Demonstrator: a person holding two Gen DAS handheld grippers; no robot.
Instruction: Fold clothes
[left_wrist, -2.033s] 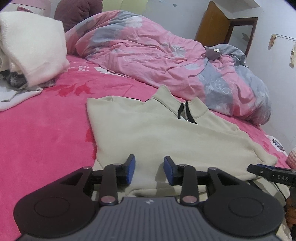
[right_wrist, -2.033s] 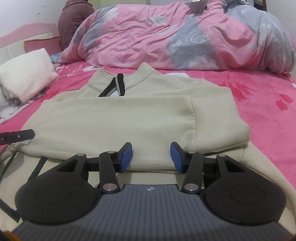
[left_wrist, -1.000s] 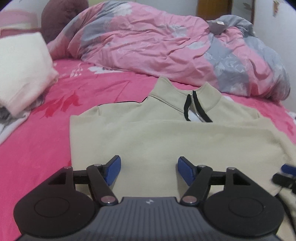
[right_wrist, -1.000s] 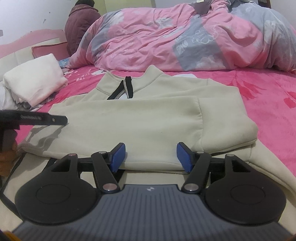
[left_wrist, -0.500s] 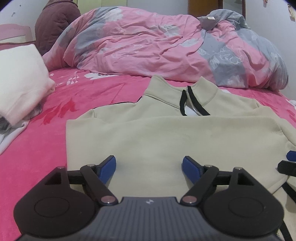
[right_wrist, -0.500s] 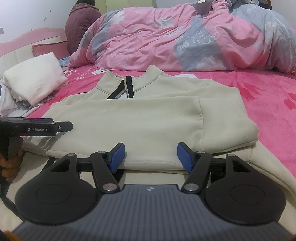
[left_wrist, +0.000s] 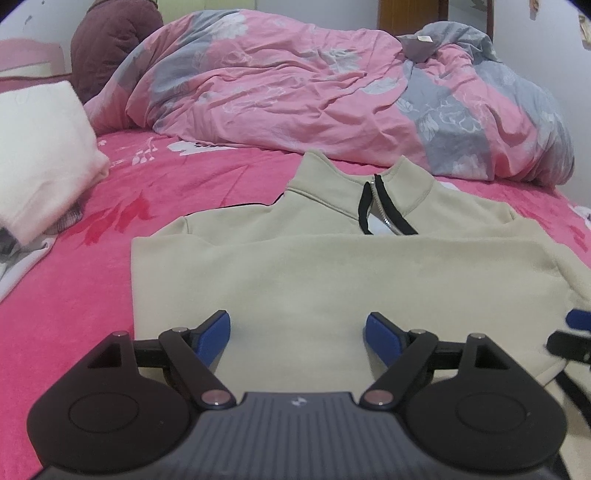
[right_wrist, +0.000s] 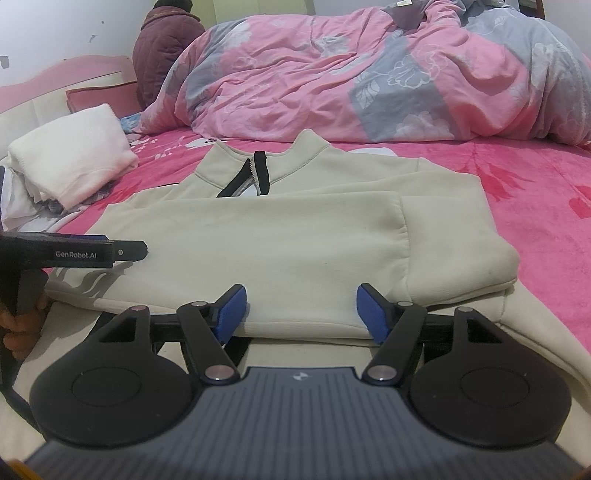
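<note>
Beige zip-neck sweatshirt (left_wrist: 332, 273) lies sleeve-folded on my pink bedsheet (left_wrist: 66, 295); left gripper (left_wrist: 297, 328) and right gripper (right_wrist: 299, 306) have just been opening, both wide and empty.

The cream pullover (right_wrist: 280, 236) is soft, matt fleece with a ribbed cuff and a metal-toothed zip. The bed (left_wrist: 74, 280) wears a plush, velvety pink cover. The quilt (left_wrist: 295, 103) is thin, creased cotton-like cloth. Each tool (left_wrist: 297, 332) (right_wrist: 300, 308) is matt black plastic with blue rubbery pads and small metal pivots.
</note>
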